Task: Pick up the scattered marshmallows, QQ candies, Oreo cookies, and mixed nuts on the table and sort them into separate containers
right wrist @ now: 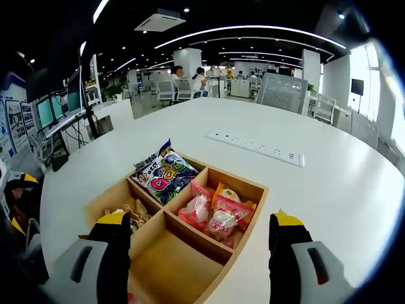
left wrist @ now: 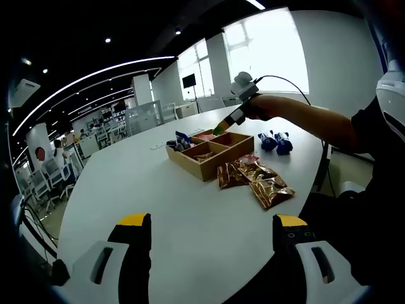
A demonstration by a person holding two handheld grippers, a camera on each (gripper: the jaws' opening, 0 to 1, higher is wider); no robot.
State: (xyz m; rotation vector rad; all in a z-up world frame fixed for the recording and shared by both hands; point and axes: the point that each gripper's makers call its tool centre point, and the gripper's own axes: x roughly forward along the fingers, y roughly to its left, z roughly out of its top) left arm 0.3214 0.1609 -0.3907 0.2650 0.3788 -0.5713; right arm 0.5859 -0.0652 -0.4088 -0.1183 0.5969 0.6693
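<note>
Wooden tray (right wrist: 243, 183) (sweets in three sections) lies under the right claw (right wrist: 199, 253), jaws wide, empty.

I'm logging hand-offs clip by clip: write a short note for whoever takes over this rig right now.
Left gripper: open, empty, low over bare white table.
Right gripper: open, empty, above the wooden four-compartment box.
In the box: blue QQ candy packet, pink marshmallow packets, a few nut packets. The nearest compartment is empty.
Still on the table: brown nut packets beside the box, dark blue packets, probably Oreos, farther along.
Left to do: move the brown packets in with the nuts and the blue ones into the empty compartment.
</note>
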